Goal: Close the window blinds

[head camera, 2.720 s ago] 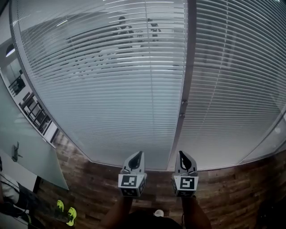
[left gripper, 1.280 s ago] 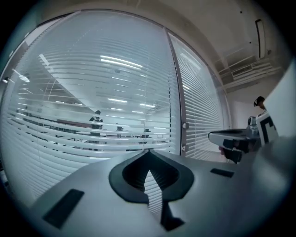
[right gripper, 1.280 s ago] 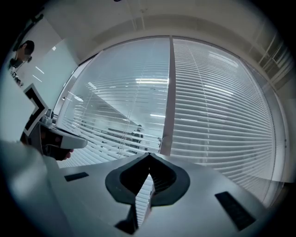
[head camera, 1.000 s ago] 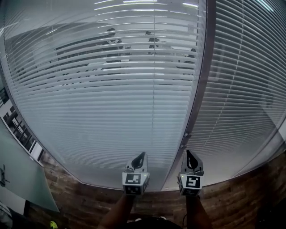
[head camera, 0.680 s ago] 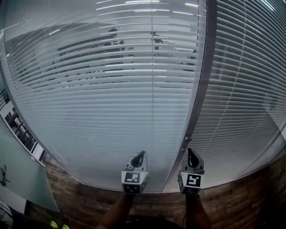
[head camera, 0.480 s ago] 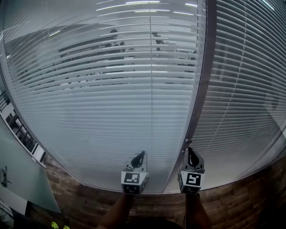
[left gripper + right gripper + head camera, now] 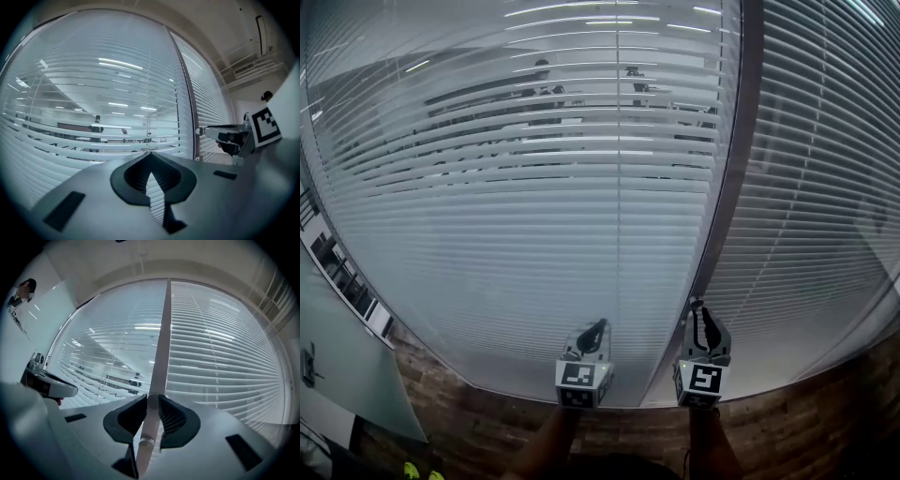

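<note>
Low right of centre, your right gripper (image 7: 700, 314) has just parted its jaws around the tilt wand (image 7: 159, 362) of the blinds (image 7: 534, 216), while your left gripper (image 7: 592, 330) is closed on nothing.

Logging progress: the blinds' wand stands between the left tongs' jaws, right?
No. The wand stands between the right tongs' jaws, which have just been opening; the right gripper view shows it. The left tongs hold nothing.
</note>
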